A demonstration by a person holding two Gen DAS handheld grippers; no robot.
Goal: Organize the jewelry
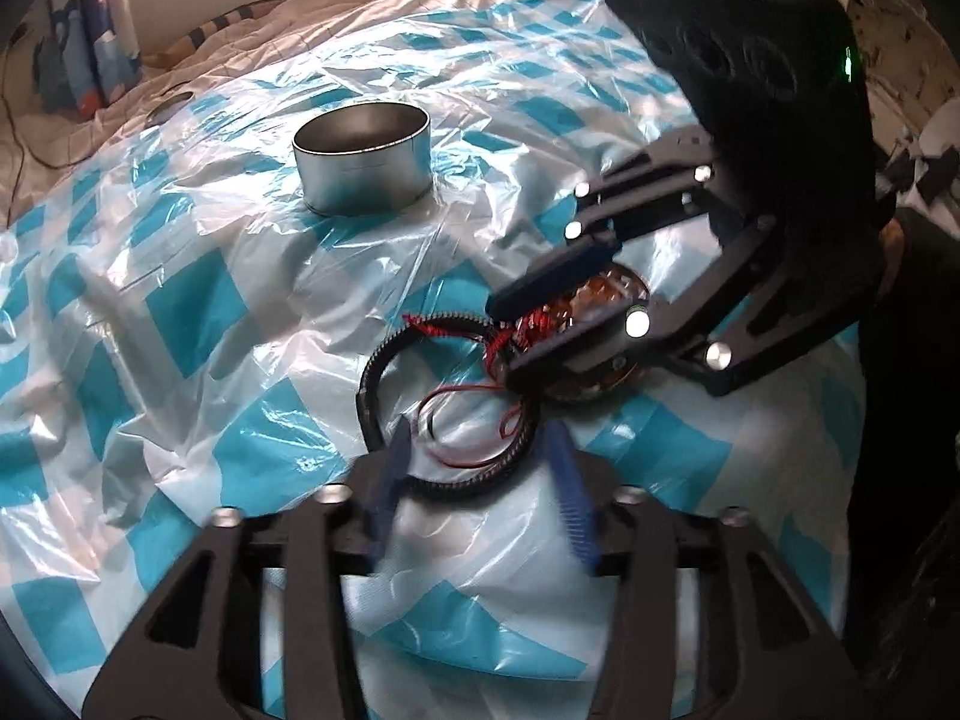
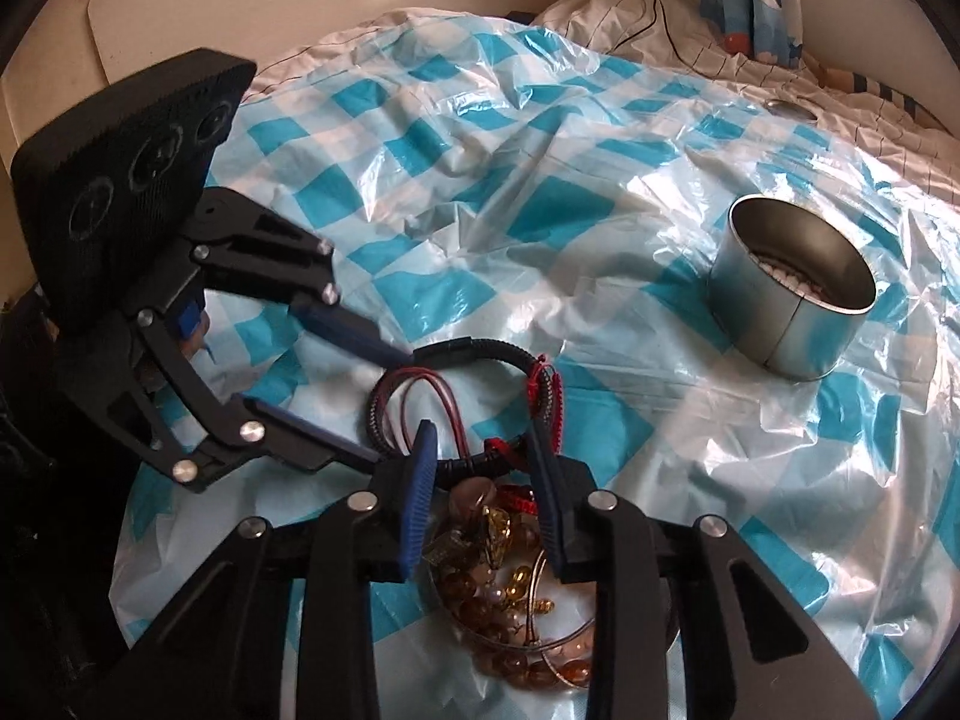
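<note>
Behind bracelets (image 1: 447,414), silver tin (image 1: 363,159) on checked plastic (image 1: 198,312).

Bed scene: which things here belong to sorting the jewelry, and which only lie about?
Job:
black bracelet
red cord
amber beads
tin
left gripper
right gripper

Lying about:
checked sheet
bedding
cable

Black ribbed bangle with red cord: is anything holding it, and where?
Apparently not: left gripper straddles the near rim of the black ribbed bangle, right gripper its red-corded side, both open.
</note>
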